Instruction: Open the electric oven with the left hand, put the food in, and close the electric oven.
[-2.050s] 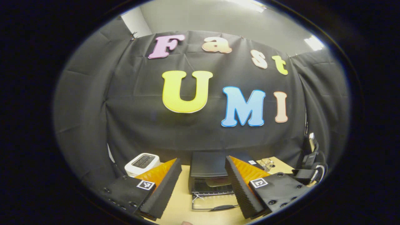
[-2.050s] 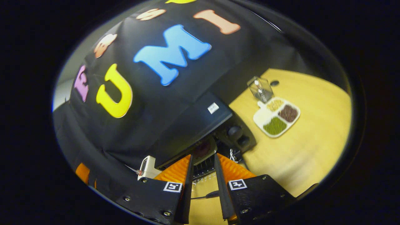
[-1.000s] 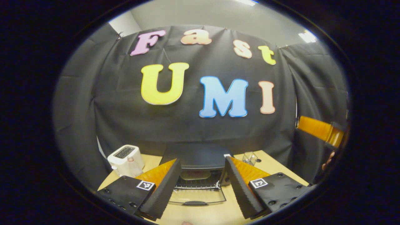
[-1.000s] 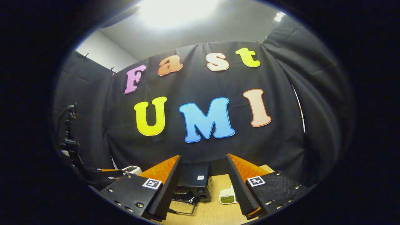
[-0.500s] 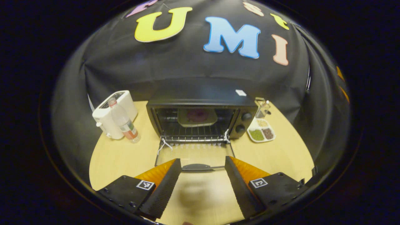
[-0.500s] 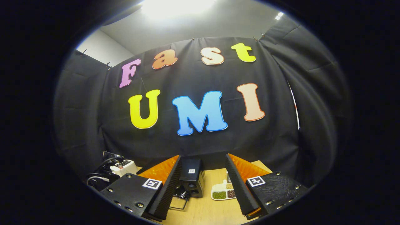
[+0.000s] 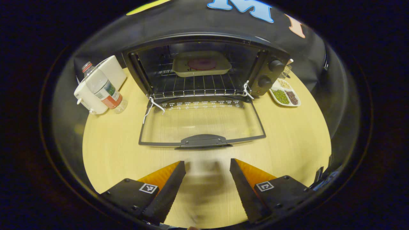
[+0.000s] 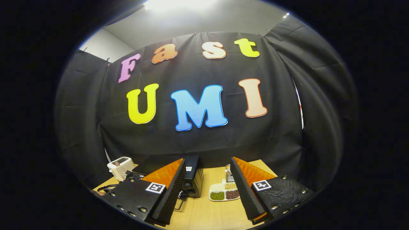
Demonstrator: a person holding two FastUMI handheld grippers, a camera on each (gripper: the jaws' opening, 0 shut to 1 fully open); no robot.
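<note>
At frame centre of the left gripper view, the oven door (image 7: 202, 119) lies open, stiff glass best taken by its handle (image 7: 203, 141); both grippers' jaws gape empty.

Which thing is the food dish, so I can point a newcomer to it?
Find the black oven at the back of the table, its glass door lying open. The dish sits on the wire rack inside: a pale shallow tray with a dark red round patch, alone in there.
</note>
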